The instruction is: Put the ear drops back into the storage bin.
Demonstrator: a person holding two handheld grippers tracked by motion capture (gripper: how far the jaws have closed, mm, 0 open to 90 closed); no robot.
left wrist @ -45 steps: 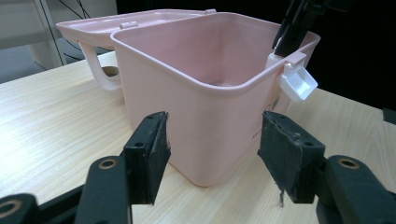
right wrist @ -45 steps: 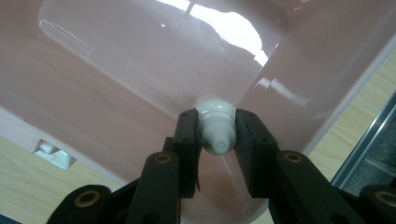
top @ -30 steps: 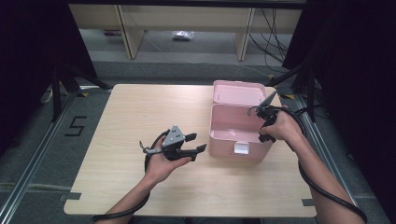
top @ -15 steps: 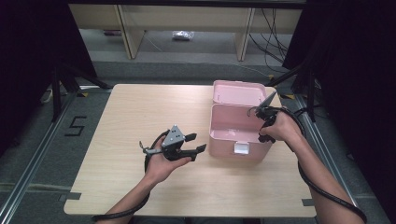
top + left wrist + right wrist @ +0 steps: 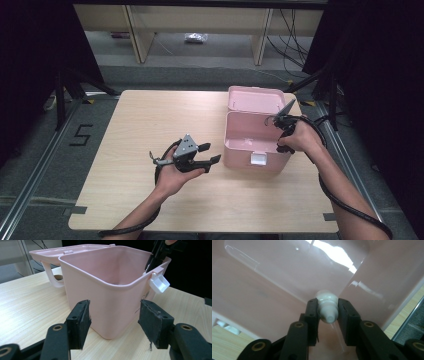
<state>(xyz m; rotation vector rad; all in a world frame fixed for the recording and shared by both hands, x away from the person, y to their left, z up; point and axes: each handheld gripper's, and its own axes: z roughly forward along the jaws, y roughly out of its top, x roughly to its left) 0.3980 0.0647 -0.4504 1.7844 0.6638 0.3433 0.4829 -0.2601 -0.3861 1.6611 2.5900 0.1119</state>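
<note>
while the pink box [image 5: 252, 142] stands lid-open, right gripper [image 5: 327, 312] jaws clamp a white bottle [image 5: 327, 307] inside, left gripper [image 5: 113, 322] jaws parted, empty

Light wooden table [image 5: 125, 200] on grey floor [image 5: 30, 165], pale shelving legs [image 5: 135, 30] behind, black curtains [image 5: 30, 60] either side, cables [image 5: 290, 30] trailing, floor marked "5" [image 5: 81, 135].

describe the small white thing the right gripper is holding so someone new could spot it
Start at the wooden table and find the open pink box on its right side. The right gripper reaches down inside that box, its jaws shut on a small white bottle-like item with a ribbed cap. It is rounded and held between the jaws, unlike the flat white latch fixed to the box's front.
</note>
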